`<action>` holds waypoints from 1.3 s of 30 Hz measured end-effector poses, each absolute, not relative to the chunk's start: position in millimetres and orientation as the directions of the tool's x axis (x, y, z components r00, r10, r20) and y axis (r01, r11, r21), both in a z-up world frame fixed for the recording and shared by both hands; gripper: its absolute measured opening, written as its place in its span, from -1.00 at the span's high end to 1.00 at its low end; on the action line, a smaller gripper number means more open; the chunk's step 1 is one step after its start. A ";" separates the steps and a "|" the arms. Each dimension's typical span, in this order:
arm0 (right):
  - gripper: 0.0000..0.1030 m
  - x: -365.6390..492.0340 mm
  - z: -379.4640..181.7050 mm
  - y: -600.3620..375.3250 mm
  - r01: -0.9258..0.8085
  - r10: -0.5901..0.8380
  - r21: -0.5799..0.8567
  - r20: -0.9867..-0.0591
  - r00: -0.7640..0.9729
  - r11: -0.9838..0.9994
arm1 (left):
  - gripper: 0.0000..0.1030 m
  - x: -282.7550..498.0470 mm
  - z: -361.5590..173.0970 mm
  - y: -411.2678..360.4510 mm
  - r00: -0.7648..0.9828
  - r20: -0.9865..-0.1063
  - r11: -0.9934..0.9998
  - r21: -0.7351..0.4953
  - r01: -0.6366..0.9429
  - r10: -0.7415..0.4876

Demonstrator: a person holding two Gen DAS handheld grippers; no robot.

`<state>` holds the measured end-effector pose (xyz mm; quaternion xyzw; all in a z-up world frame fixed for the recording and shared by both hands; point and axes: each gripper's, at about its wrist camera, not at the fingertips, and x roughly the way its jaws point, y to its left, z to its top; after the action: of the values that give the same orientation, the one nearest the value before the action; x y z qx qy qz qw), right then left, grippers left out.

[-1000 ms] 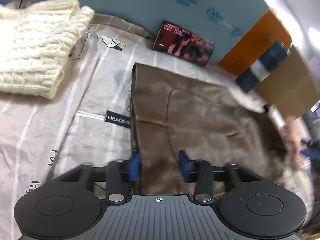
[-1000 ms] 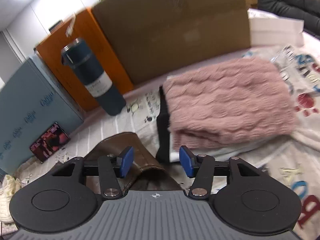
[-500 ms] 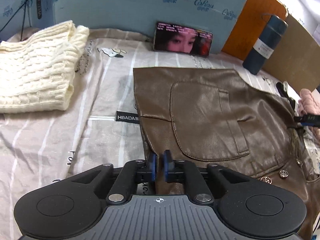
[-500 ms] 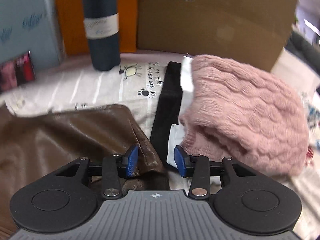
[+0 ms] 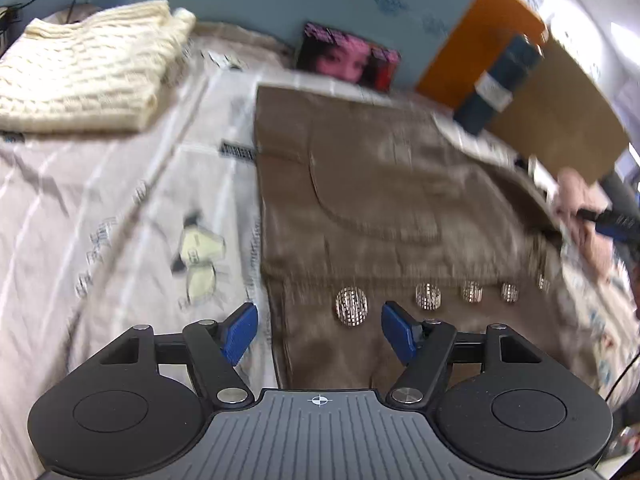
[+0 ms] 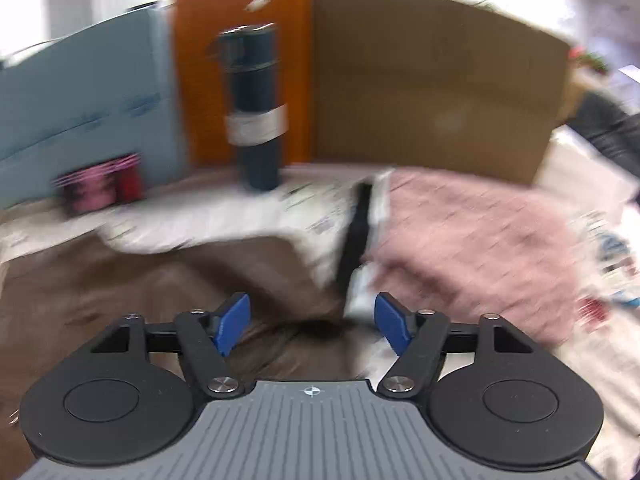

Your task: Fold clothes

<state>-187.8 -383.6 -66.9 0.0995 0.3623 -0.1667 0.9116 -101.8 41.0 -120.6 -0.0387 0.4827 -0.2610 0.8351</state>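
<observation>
A brown leather garment [image 5: 380, 200] lies flat on the striped sheet, with a patch pocket and a row of round metal buttons [image 5: 351, 305] near its front edge. My left gripper [image 5: 318, 334] is open and empty, its blue pads astride the garment's near left corner, above it. My right gripper [image 6: 312, 328] is open and empty over the garment's right end [image 6: 160, 292]; it also shows at the right edge of the left wrist view [image 5: 612, 222]. Both views are motion-blurred.
A folded cream knit sweater [image 5: 84, 68] lies at the back left. A folded pink knit sweater [image 6: 472, 240] lies to the right, with a black strip [image 6: 356, 232] beside it. A dark blue flask [image 6: 252, 108], a phone [image 5: 348, 56], blue, orange and cardboard panels stand behind.
My left gripper was shut on the garment's near edge half a second ago and has opened and let go. The right gripper opened wider. The button row now faces up.
</observation>
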 end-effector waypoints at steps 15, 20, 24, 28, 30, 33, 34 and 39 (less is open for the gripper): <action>-0.32 -214.3 -112.9 -324.5 0.112 -0.009 0.074 -0.796 0.605 0.991 | 0.95 -140.3 -121.2 18.5 0.597 -0.750 0.893 0.019 0.449 -0.284; -0.42 -223.8 -103.1 -319.0 0.041 0.046 0.092 -0.779 0.626 0.995 | 0.90 -139.0 -121.5 15.3 0.606 -0.758 0.892 0.073 0.446 -0.241; -0.47 -226.6 -114.2 -308.2 -0.005 0.017 0.018 -0.805 0.593 1.000 | 0.69 -140.9 -113.1 13.2 0.628 -0.744 0.890 0.101 0.445 -0.229; -0.52 -227.0 -134.0 -295.8 -0.052 -0.071 -0.124 -0.806 0.587 0.991 | 0.00 -154.6 -93.9 14.6 0.642 -0.704 0.864 0.080 0.497 -0.304; -0.53 -228.1 -134.8 -295.0 -0.051 -0.078 -0.136 -0.797 0.599 0.989 | -0.08 -164.9 -85.6 13.4 0.621 -0.690 0.827 0.056 0.559 -0.373; -0.53 -235.0 -127.2 -299.8 -0.016 -0.075 -0.109 -0.777 0.625 0.994 | -0.15 -179.3 -80.6 3.2 0.549 -0.704 0.756 0.028 0.654 -0.450; -0.53 -238.9 -122.9 -301.4 -0.012 -0.065 -0.094 -0.769 0.636 0.996 | -0.18 -184.7 -80.5 -0.1 0.523 -0.708 0.730 0.017 0.683 -0.473; -0.53 -261.3 -107.1 -302.2 -0.026 -0.010 -0.036 -0.757 0.654 0.999 | -0.61 -215.6 -83.4 -16.1 0.356 -0.762 0.540 0.010 0.842 -0.541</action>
<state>-261.3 -302.2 -107.1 -0.0216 0.4161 0.0042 0.9090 -215.6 -16.1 -83.4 0.2053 0.3662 -0.4334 0.7974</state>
